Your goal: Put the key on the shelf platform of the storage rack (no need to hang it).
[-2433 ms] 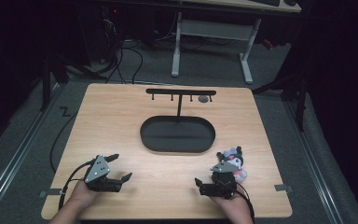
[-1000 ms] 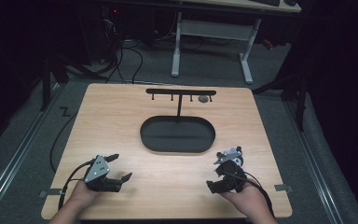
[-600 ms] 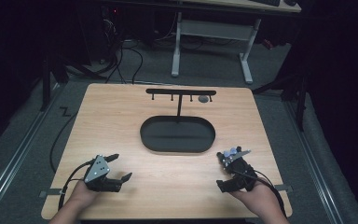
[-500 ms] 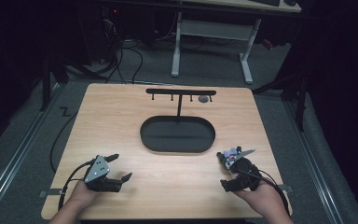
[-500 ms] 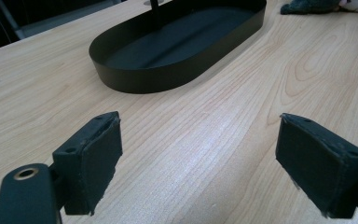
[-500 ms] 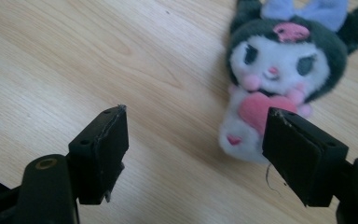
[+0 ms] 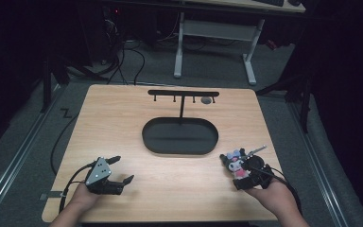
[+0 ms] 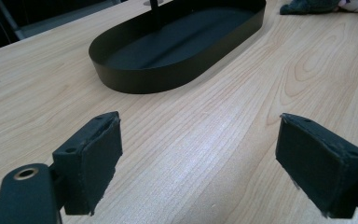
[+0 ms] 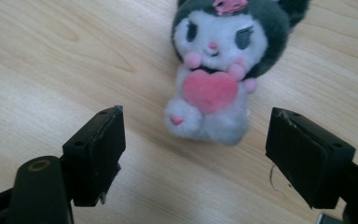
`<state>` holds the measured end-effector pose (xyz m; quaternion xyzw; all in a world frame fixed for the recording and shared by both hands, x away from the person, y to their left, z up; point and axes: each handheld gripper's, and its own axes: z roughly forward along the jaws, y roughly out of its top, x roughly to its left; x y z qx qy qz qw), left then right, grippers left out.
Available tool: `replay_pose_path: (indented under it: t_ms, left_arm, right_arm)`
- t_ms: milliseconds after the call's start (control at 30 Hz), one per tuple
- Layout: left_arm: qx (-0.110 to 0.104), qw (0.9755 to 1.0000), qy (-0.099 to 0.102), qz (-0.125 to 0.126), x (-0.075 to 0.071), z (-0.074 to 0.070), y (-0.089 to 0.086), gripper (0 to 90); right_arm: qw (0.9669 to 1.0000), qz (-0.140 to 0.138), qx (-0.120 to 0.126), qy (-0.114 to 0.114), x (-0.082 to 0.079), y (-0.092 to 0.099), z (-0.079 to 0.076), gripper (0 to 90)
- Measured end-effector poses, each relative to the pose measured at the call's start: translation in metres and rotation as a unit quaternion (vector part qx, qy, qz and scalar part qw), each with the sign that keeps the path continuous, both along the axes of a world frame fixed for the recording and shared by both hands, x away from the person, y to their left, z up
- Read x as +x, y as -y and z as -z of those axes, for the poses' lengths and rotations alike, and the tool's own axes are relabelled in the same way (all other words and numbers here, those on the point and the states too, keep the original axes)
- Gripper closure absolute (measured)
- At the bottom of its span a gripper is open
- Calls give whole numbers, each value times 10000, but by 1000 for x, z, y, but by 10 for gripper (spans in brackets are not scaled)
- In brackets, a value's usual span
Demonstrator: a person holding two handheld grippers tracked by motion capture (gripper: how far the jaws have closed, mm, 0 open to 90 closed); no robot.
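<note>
Right gripper [image 9: 196, 114]: jaws spread wide and empty. They have just been opening further. Neither pad touches anything; I see bare wood under the gap.

Item 1, plush toy [image 9: 219, 70]: dark ears, white face, pink heart on the chest. It lies just ahead of my right gripper's pad tips, centred on the gap with its feet toward the gripper. It rests on the table [image 7: 123, 123], unheld.

Item 2, left gripper [image 8: 199, 115]: jaws likewise spread with nothing between them. It is parked low over the wood, well apart from the toy.

Item 3, black oval tray [image 8: 168, 79]: ahead of my left gripper and off to the far side of my right one. I see nothing lying in it.

Item 4, black T-shaped rack [image 7: 183, 93]: it rises from the tray's far edge and carries small hooks along the bar. A small round piece sits by one end; I cannot tell what it is.

Progress, as I judge it: early.
- Done: my right gripper is lined up on the toy, jaws wide enough to take it.
- Left: advance until the pads flank the body, close, lift, carry toward the tray and rack, release.
- Destination: tray or hook, I cannot tell which; neither holds the toy.
</note>
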<state>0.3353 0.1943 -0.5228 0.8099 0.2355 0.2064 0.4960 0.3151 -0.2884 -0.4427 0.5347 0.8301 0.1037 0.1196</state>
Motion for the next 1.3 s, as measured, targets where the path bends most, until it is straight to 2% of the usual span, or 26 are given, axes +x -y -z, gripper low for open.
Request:
replay_pose_path:
  t_ms: [100, 400, 567, 800, 933, 1167, 1300]
  left_arm:
    - [-2, 10000, 0, 2, 0, 0, 0, 154]
    - [2, 10000, 2, -2, 0, 0, 0, 154]
    - [-1, 10000, 1, 0, 0, 0, 0, 154]
    - [-5, 10000, 7, 0, 0, 0, 0, 154]
    - [15, 10000, 13, 4, 0, 0, 0, 154]
    - [21, 10000, 15, 3, 0, 0, 0, 154]
    - [28, 10000, 17, 5, 0, 0, 0, 154]
  right_arm:
    - [10000, 41, -13, -15, 2, 2, 0, 197]
    - [9997, 176, 10, -195, 11, 6, 14, 172]
    - [9995, 196, 87, -221, 16, 5, 20, 224]
    - [9992, 281, 47, -274, 18, 6, 27, 266]
    - [9990, 378, 49, -245, 19, 6, 31, 322]
    - [9989, 389, 103, -238, 18, 7, 35, 396]
    - [9989, 406, 108, -200, 17, 7, 36, 413]
